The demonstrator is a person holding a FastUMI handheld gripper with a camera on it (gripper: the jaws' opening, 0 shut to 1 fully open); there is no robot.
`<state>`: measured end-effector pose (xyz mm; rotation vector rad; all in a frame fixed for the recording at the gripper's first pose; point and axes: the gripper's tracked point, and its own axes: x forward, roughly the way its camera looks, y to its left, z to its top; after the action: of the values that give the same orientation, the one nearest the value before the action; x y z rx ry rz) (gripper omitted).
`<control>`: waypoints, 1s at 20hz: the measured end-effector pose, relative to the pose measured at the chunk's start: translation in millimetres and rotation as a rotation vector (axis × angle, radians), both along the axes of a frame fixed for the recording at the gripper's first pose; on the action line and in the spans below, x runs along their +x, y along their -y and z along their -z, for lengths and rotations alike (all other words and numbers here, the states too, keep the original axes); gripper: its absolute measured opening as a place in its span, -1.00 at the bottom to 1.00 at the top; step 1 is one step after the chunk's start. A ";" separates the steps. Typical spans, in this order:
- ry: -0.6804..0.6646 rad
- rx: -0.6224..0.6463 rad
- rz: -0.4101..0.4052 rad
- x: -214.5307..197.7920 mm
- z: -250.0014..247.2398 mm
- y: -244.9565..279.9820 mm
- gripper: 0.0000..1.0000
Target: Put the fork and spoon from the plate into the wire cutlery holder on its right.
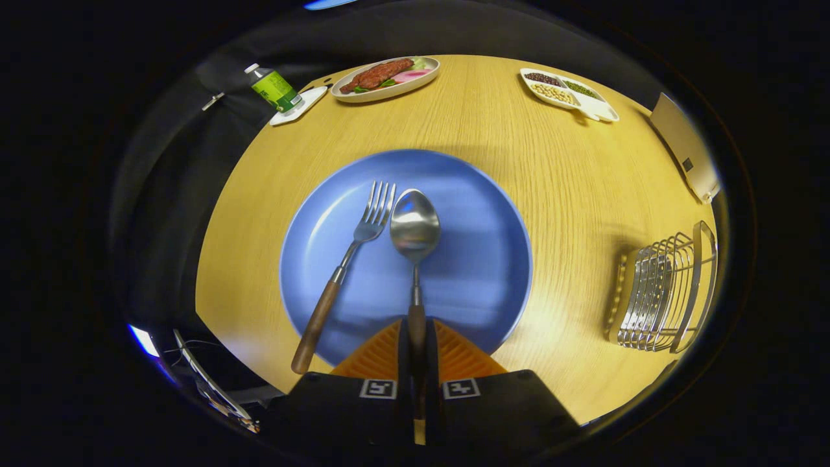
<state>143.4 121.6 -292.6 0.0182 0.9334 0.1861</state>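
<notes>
Jaws clamped on the spoon (415, 243), both fingers (402, 353) pressed against its brown handle, which runs straight back between them; gripper (416, 337) sits at the near rim of the plate (480, 259). Spoon bowl points forward over the middle of the plate, concave side up. Whether it is lifted or resting on the plate, cannot tell.

Fork (343, 272) lies just left of the spoon, tines forward and close to the spoon bowl, wooden handle angling back and left so its end overhangs the plate rim onto the counter (583, 181). Fork is free of the fingers.

Wire cutlery holder (661, 292) stands to the right of the plate, well apart from it, near the counter's right edge. Bare wood-grain counter between plate and holder.

Far side: oval dish of food (386, 78) beyond the plate; left of it a bottle with a green label (275, 87) on a small white tray (301, 104), label text too small to read. Far right, a divided white dish (570, 94) with beans or seeds in separate compartments. A tan flat object (684, 146) at the right edge, beyond the holder, unclear what it is.

Two square black-and-white markers (418, 389) on the gripper body, no readable writing. Counter is light yellow wood; dark cloth surrounds it.
</notes>
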 end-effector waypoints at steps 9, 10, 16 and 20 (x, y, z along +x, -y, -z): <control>0.030 0.062 -0.084 -41.2 -60.5 20.3 -0.86; 0.040 0.062 -0.100 -47.9 -72.5 27.5 -0.86; 0.082 0.056 -0.130 -80.0 -131.6 86.2 -0.86; 0.049 -0.002 -0.133 -97.2 -146.0 133.2 -0.86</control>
<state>46.2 -11.6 -146.5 -0.0501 0.8864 0.3071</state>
